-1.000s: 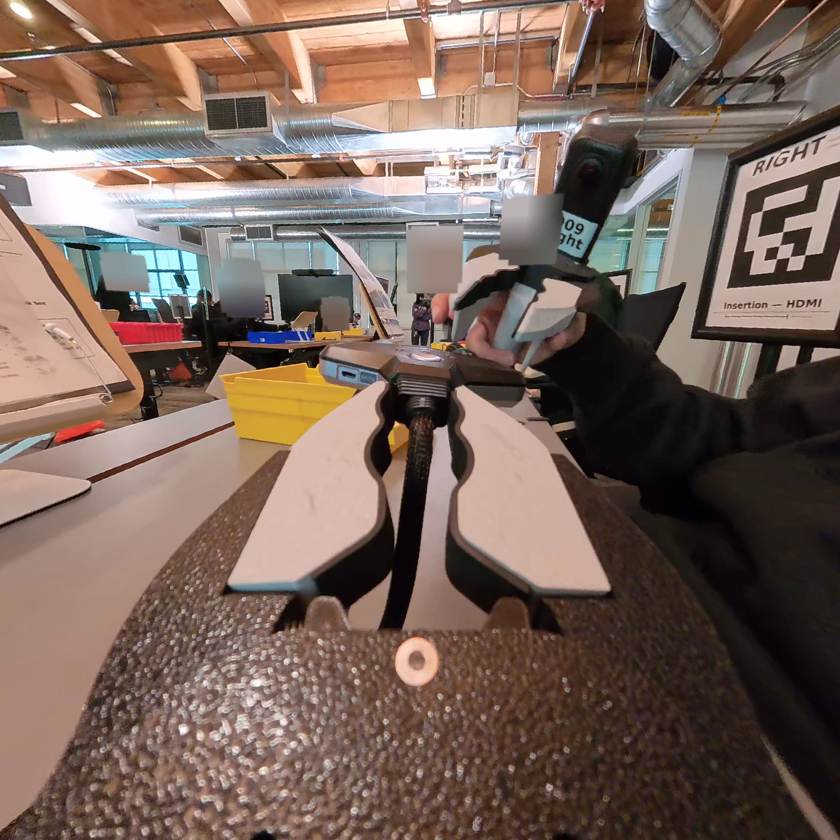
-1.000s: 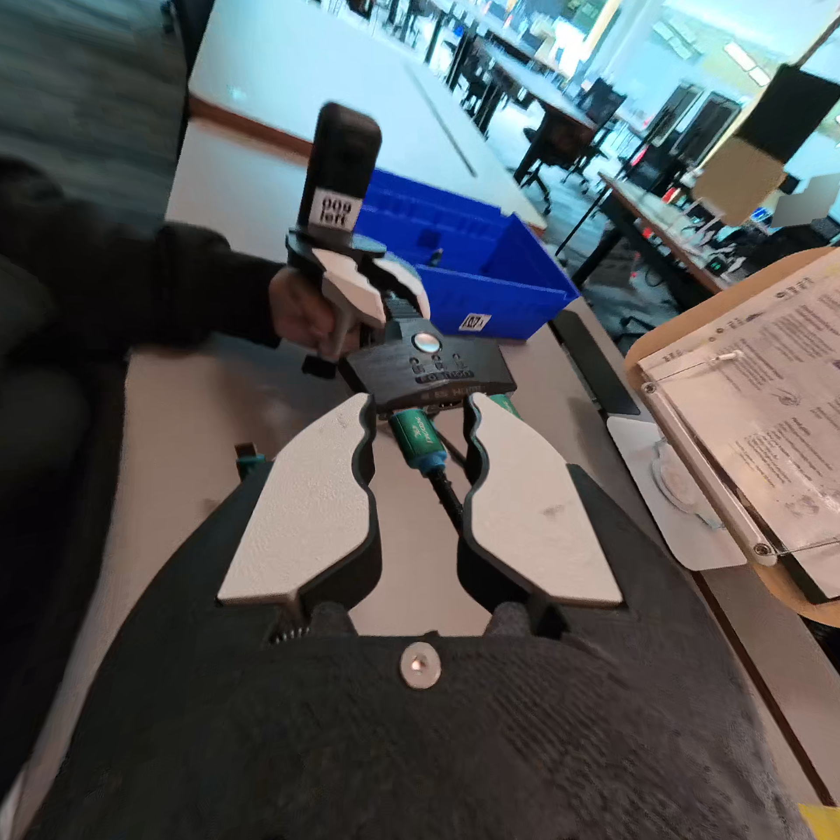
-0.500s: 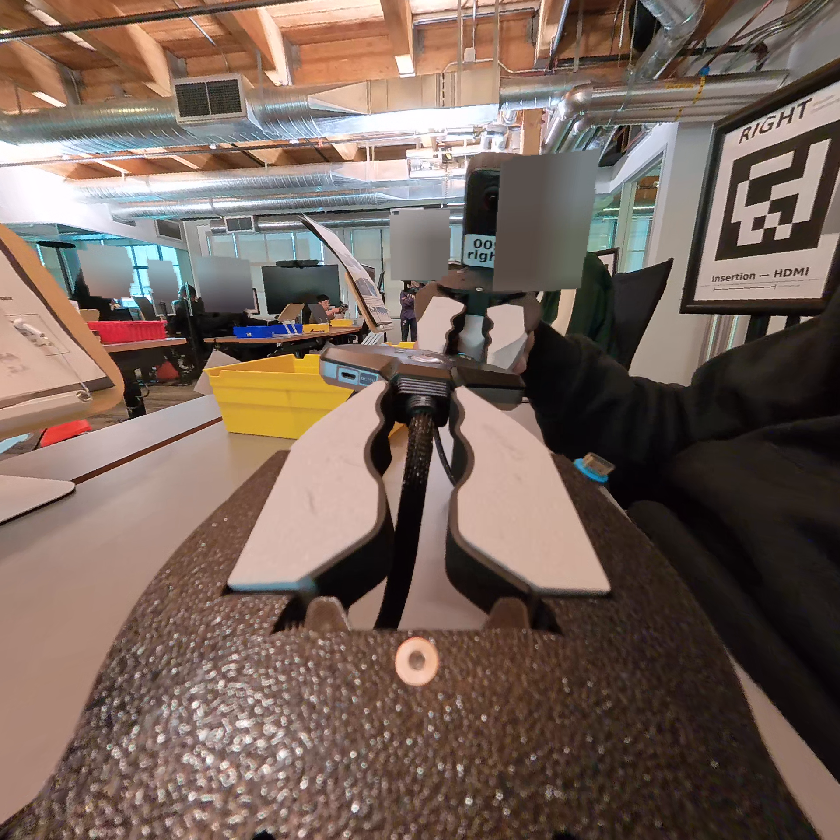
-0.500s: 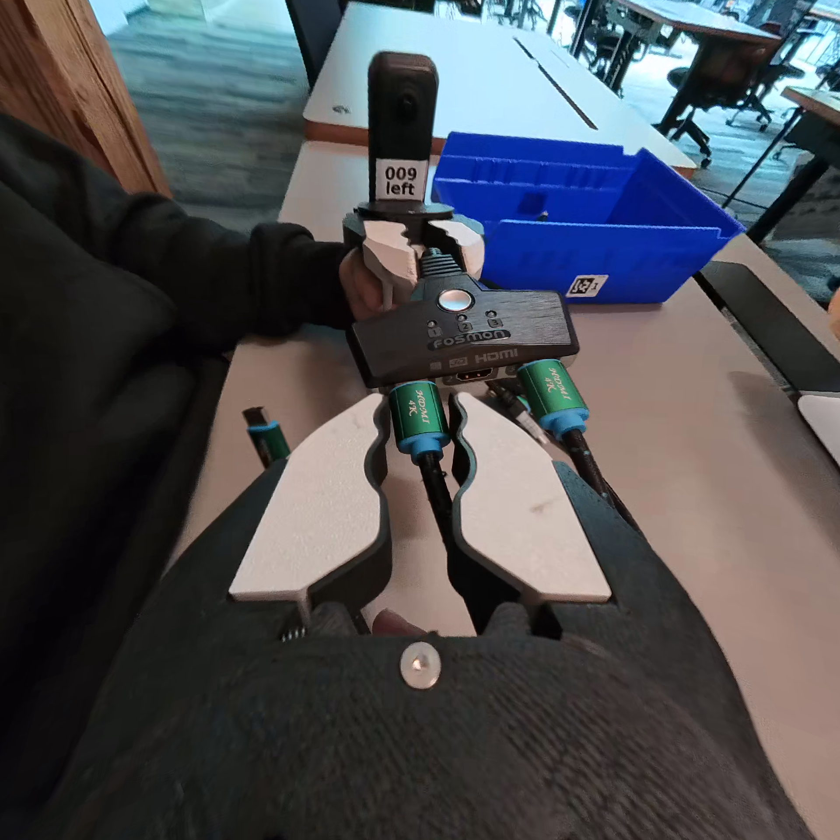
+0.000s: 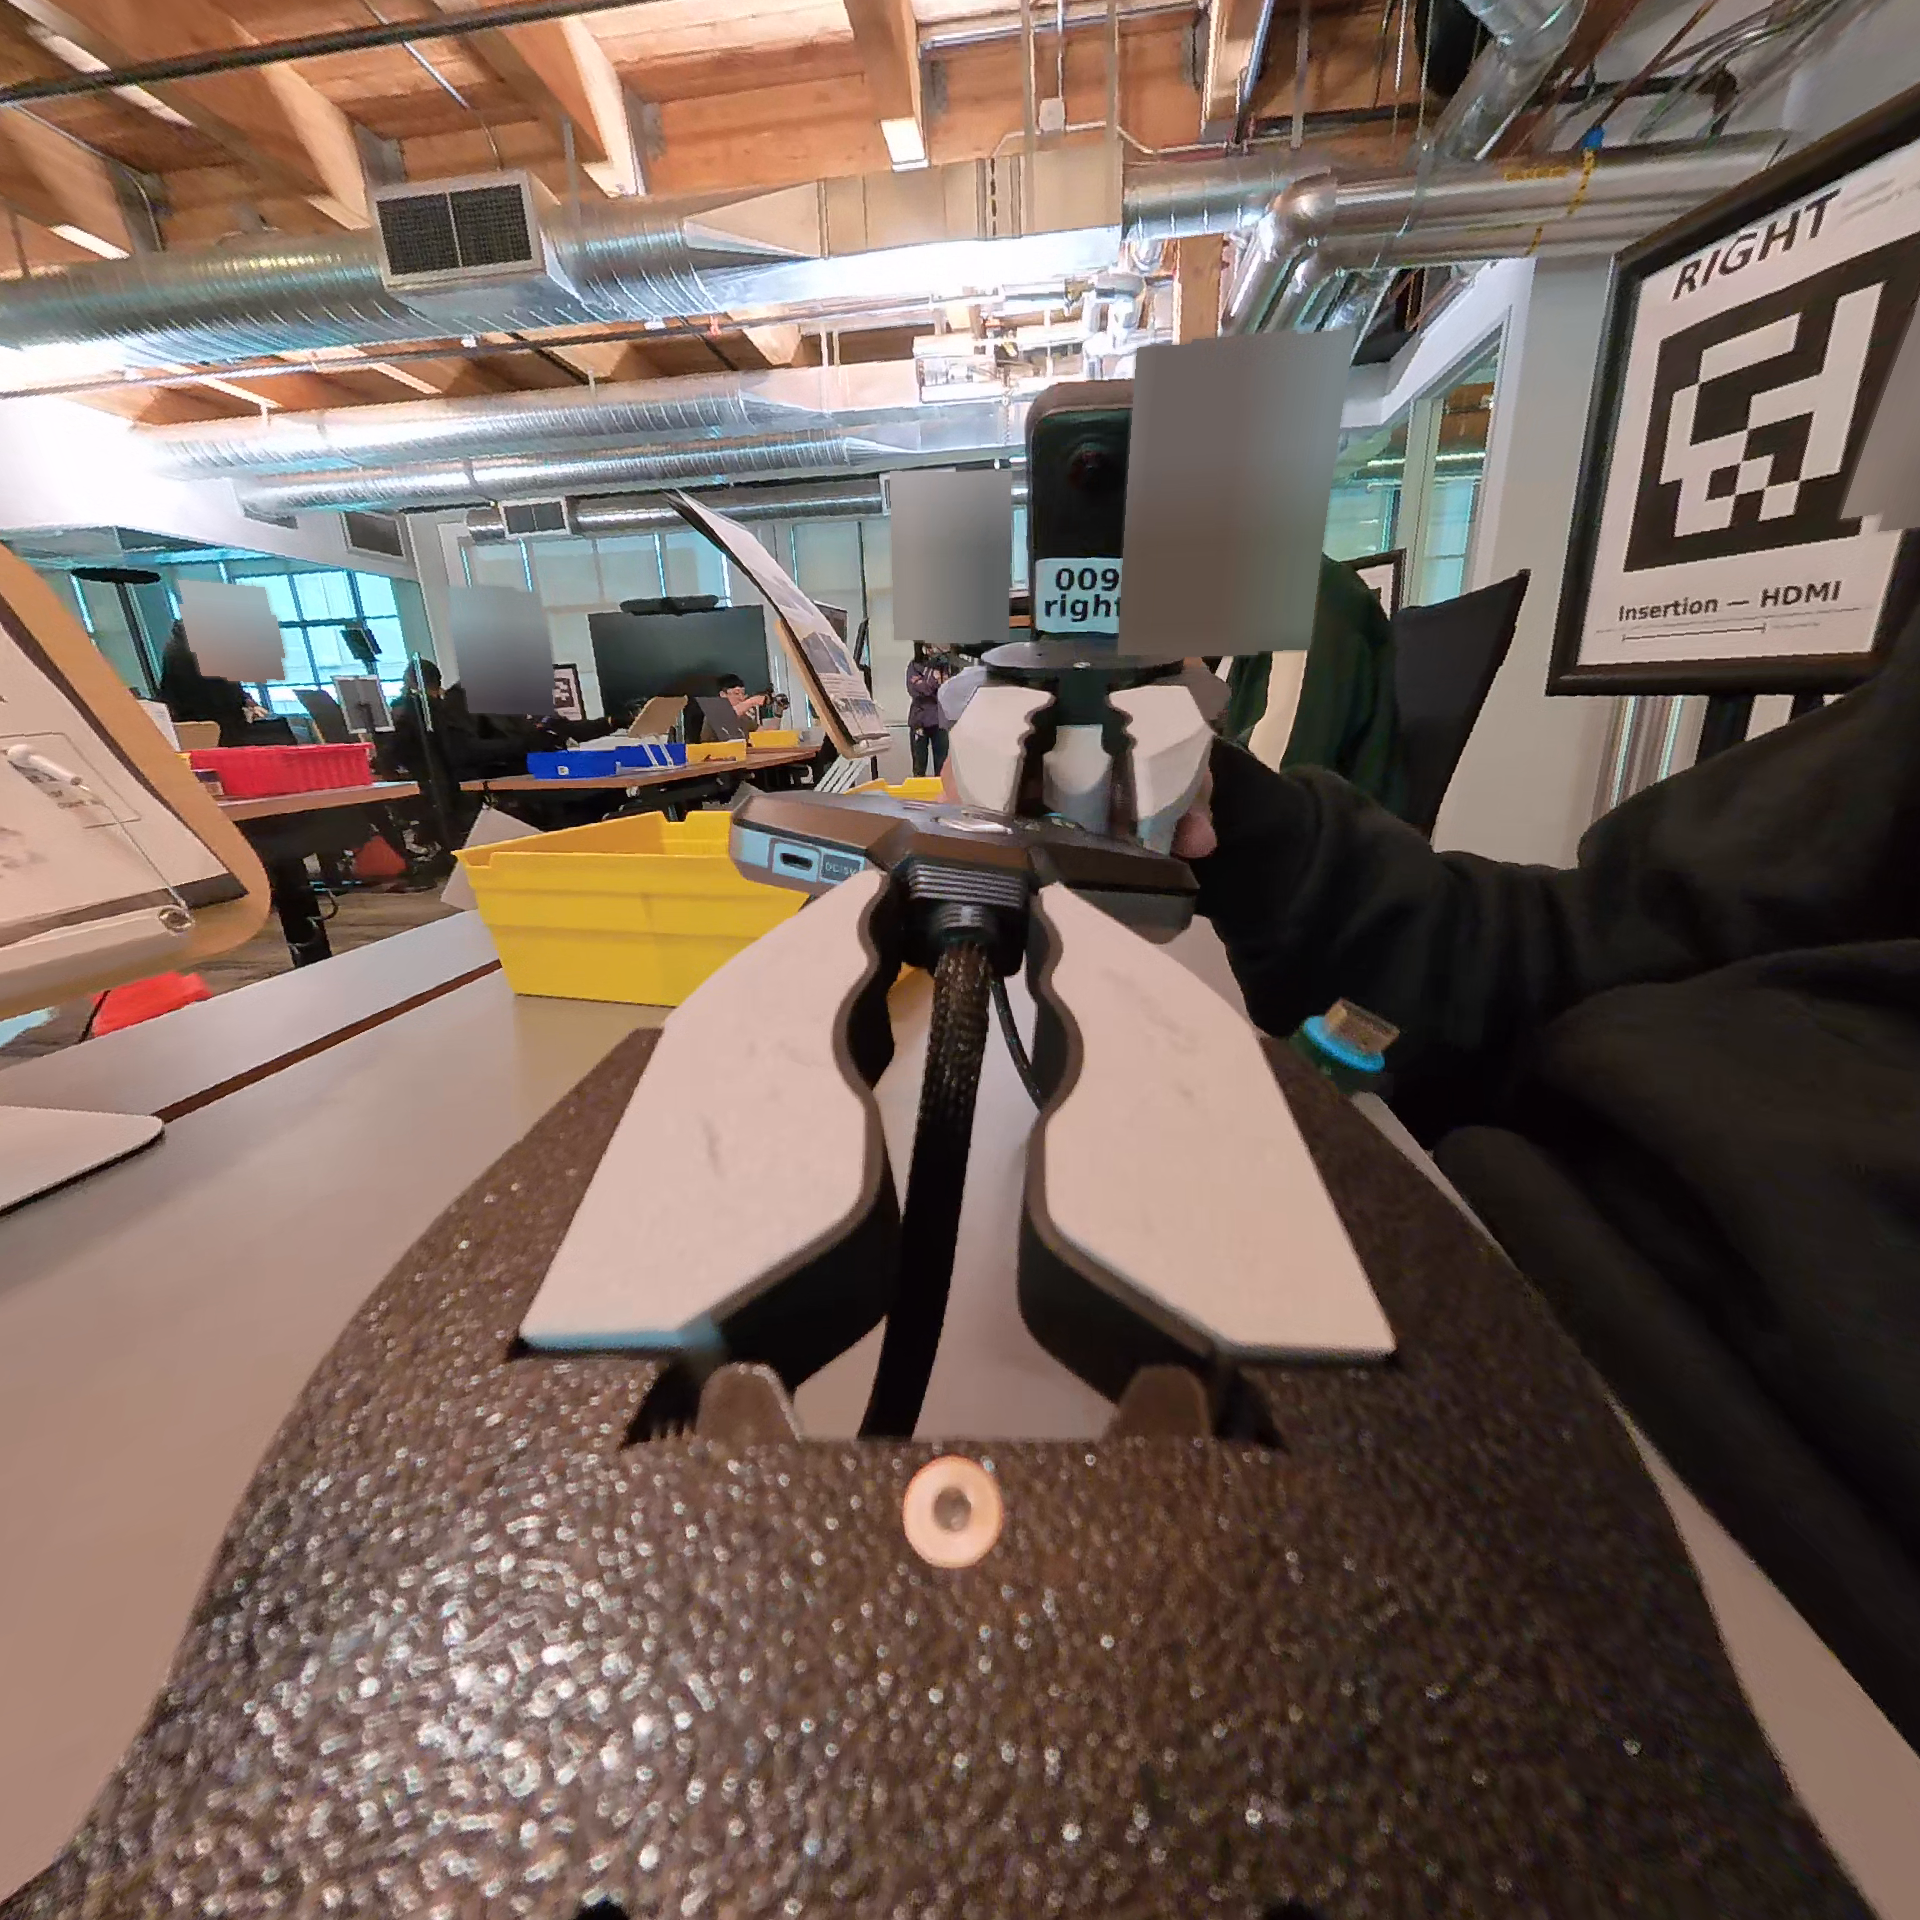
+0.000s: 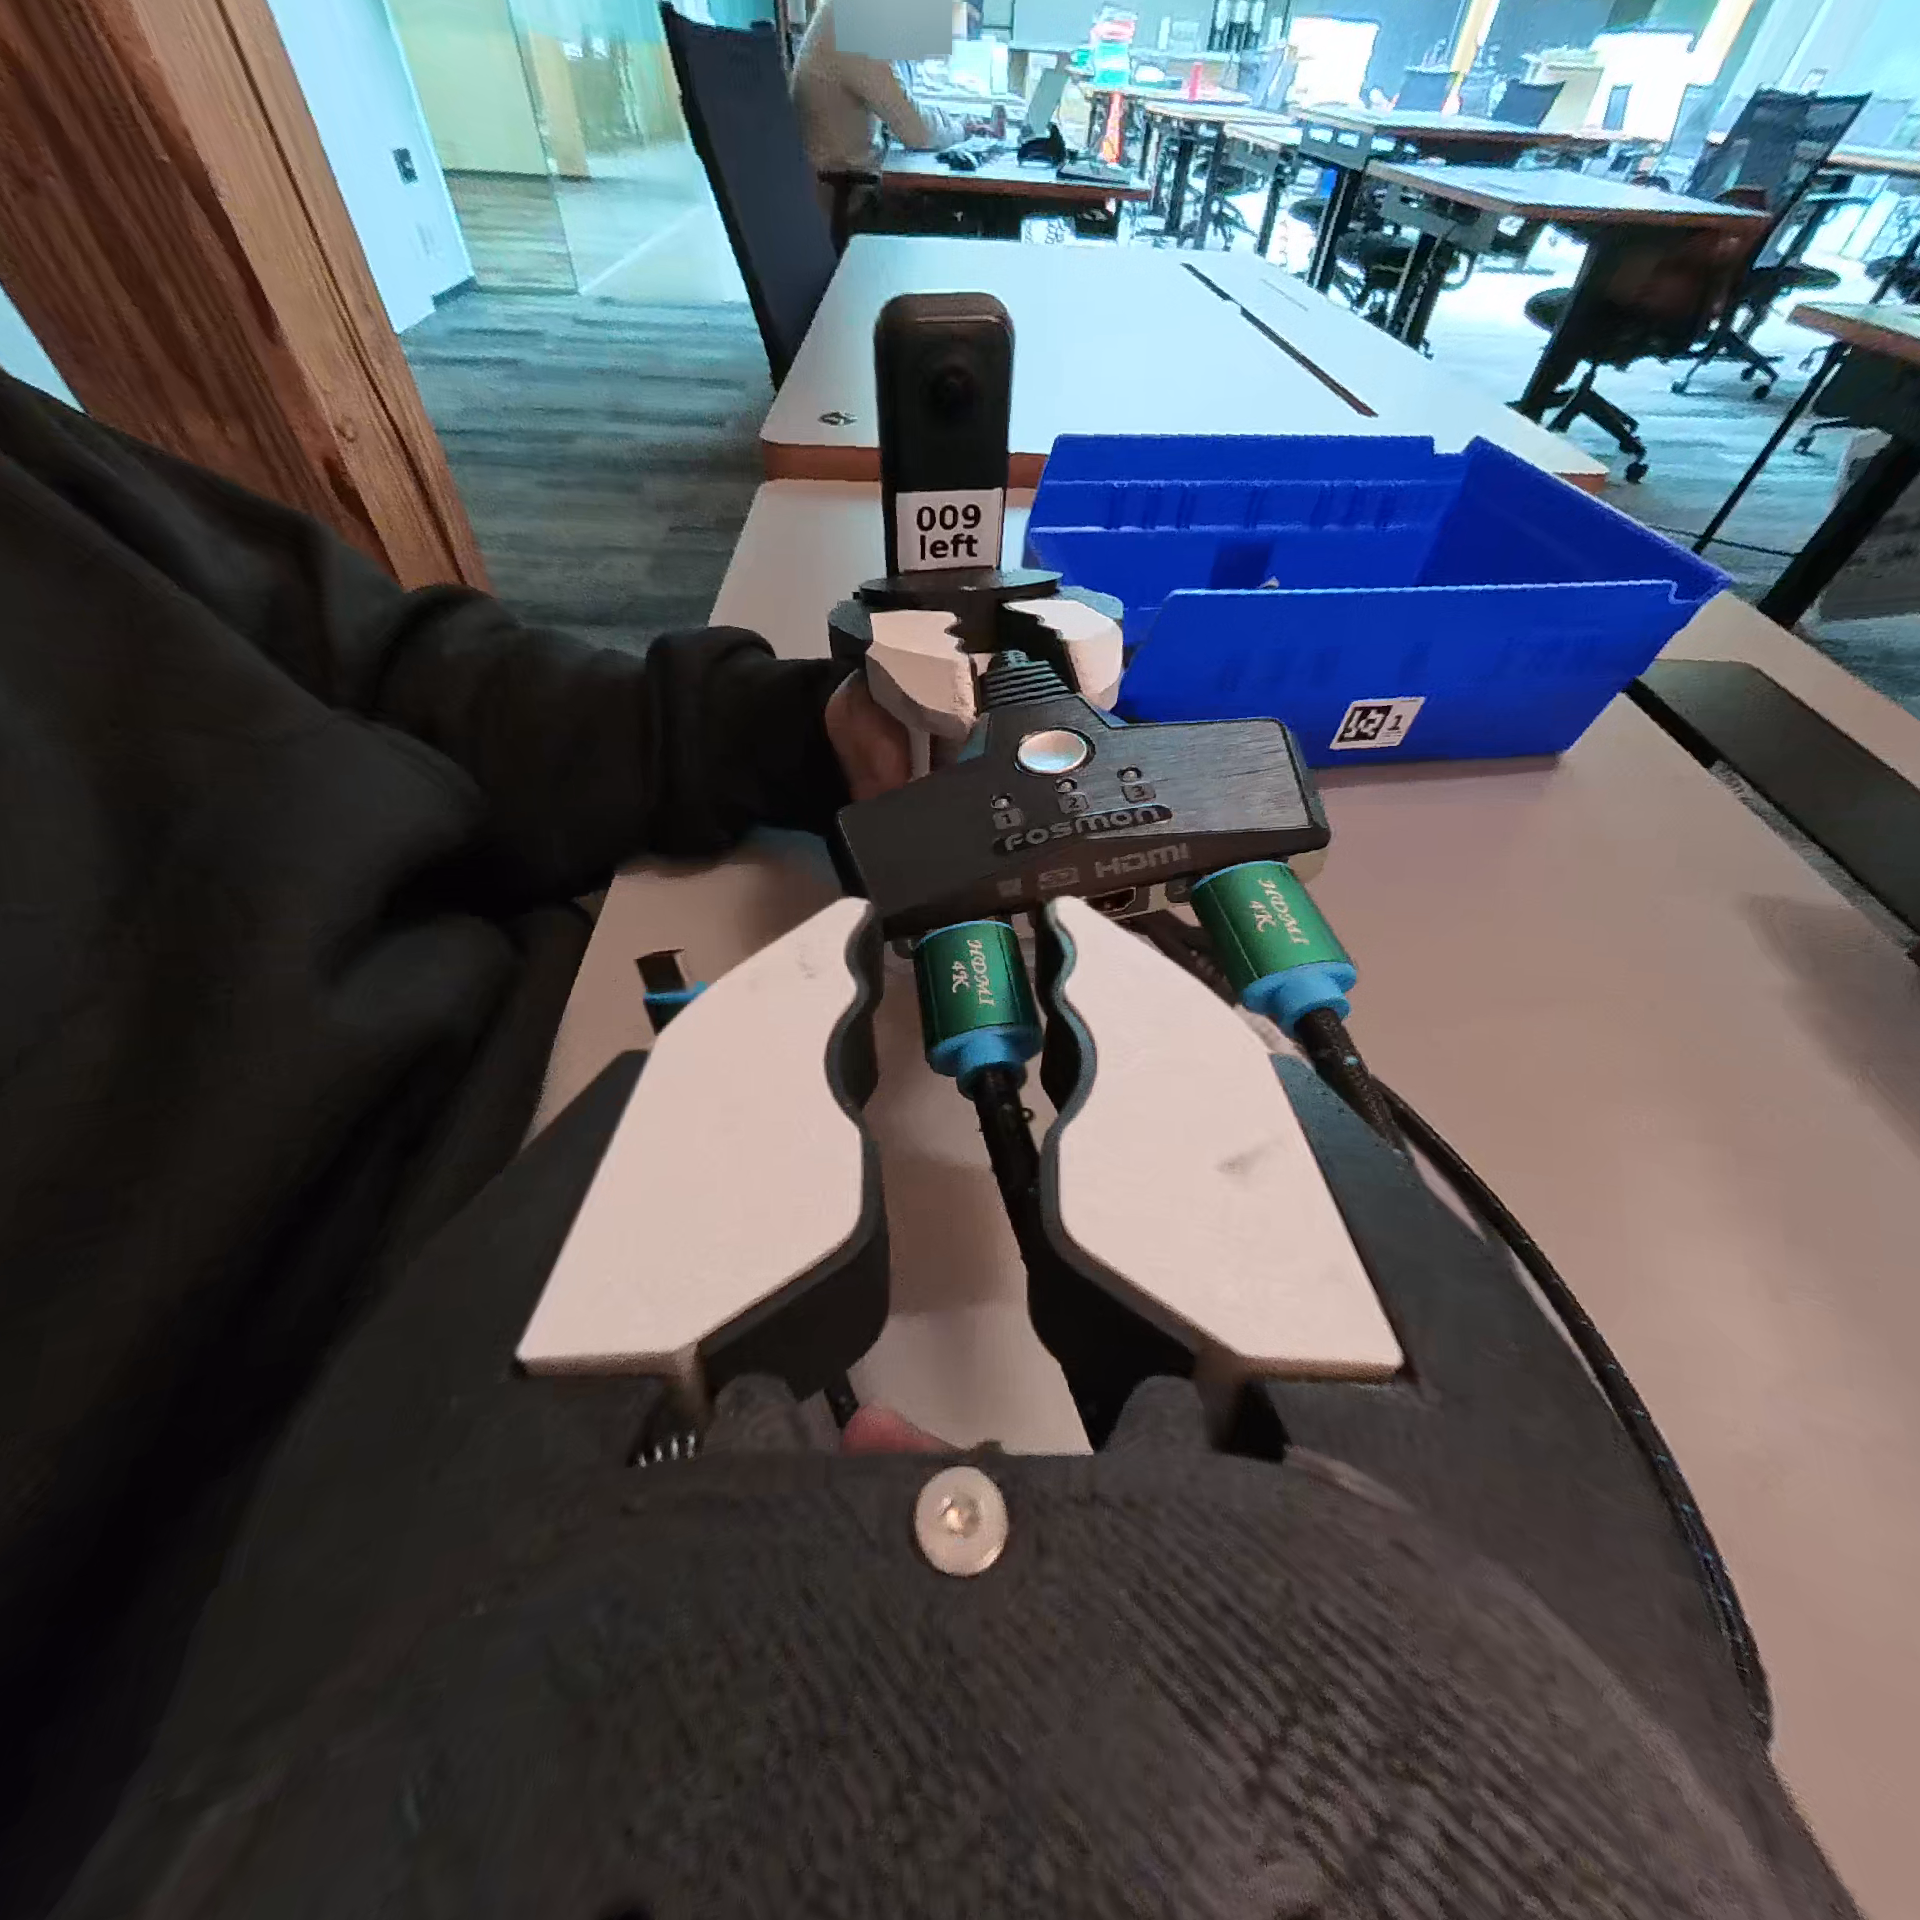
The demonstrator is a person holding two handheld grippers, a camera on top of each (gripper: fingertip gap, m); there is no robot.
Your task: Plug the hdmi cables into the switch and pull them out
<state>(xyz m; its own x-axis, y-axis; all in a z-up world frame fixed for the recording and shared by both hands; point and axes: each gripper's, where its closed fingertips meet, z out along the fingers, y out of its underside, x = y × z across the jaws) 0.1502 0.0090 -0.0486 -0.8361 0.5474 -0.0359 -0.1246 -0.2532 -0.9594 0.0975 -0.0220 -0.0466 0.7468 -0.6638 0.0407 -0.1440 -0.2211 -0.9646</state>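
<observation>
Right wrist view: black switch (image 6: 1081, 816) held off the grey table (image 6: 1558, 987), two green-shelled HDMI plugs seated in its near face, middle port between them open. Right gripper (image 6: 961, 997) straddles the left plug (image 6: 977, 997); fingers close beside the shell, contact not clear. Left gripper (image 5: 961, 925) is clamped on the switch's braided pigtail collar (image 5: 961, 899). A third plug (image 6: 665, 987) lies loose by the sleeve. Judged: insertion two-thirds done, or pulling begun. Switch and plug shells carry printed markings; blue bin (image 6: 1382, 613) has a tag sticker.
</observation>
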